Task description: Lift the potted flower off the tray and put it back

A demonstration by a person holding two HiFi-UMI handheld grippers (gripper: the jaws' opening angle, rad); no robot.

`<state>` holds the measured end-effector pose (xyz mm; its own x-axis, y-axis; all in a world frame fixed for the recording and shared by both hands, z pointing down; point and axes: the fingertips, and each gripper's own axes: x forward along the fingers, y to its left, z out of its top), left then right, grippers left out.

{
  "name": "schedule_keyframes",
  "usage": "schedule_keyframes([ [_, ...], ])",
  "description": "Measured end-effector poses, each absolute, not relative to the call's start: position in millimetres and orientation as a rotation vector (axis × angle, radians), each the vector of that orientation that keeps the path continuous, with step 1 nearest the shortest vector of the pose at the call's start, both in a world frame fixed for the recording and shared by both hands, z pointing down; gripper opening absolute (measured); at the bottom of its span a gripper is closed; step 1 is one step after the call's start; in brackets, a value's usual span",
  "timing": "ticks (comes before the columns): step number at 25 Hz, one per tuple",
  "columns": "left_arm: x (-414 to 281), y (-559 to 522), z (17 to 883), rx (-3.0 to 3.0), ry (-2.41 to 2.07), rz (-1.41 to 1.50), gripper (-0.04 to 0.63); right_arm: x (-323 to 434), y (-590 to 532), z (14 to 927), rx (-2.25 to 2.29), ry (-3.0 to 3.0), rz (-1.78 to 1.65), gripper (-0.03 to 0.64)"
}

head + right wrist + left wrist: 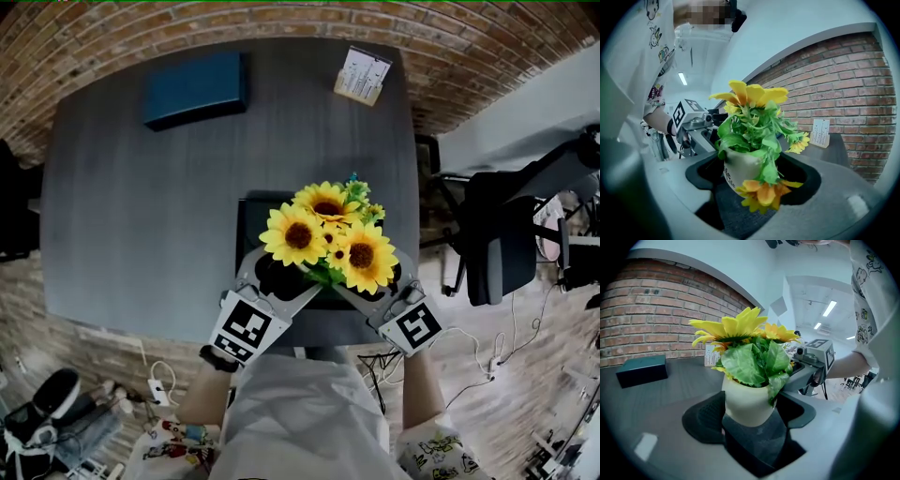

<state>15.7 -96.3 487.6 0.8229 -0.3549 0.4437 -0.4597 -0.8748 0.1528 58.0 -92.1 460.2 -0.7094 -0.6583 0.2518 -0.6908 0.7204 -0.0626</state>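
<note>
- One grey tabletop (141, 206) carries everything; a blue box (195, 87) and a small card stand (362, 75) sit at its far side, well apart from the work.
- One dark tray (246, 220) lies near the front edge, directly under the blooms.
- One potted flower (328, 239), sunflowers in a cream pot (747, 404), is over the tray and leans a little. Whether its base touches the tray floor I cannot tell.
- Two tools meet at the pot from the person's side. The left tool (274, 281) has its jaws spread wide with the pot clasped between them, and the right tool (375, 291) grips the pot the same way.
- Step in hand, as I judge it: carrying the pot over the tray, most likely the put-back.
- Next move calls for an even squeeze from both sides, righting the lean, seating the base flat inside the tray, and only then spreading the jaws.
</note>
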Motion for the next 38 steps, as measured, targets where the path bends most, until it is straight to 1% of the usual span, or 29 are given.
schedule_keyframes([
  [17, 13.9, -79.9, 536.1, 2.703, -0.629, 0.637, 0.362, 56.7, -76.5, 510.7, 1.035, -2.675, 0.284, 0.354],
  [38, 14.9, -84.0, 548.8, 2.724, -0.628, 0.732, 0.362, 58.7, -77.7, 529.0, 0.983, -2.560, 0.264, 0.354],
])
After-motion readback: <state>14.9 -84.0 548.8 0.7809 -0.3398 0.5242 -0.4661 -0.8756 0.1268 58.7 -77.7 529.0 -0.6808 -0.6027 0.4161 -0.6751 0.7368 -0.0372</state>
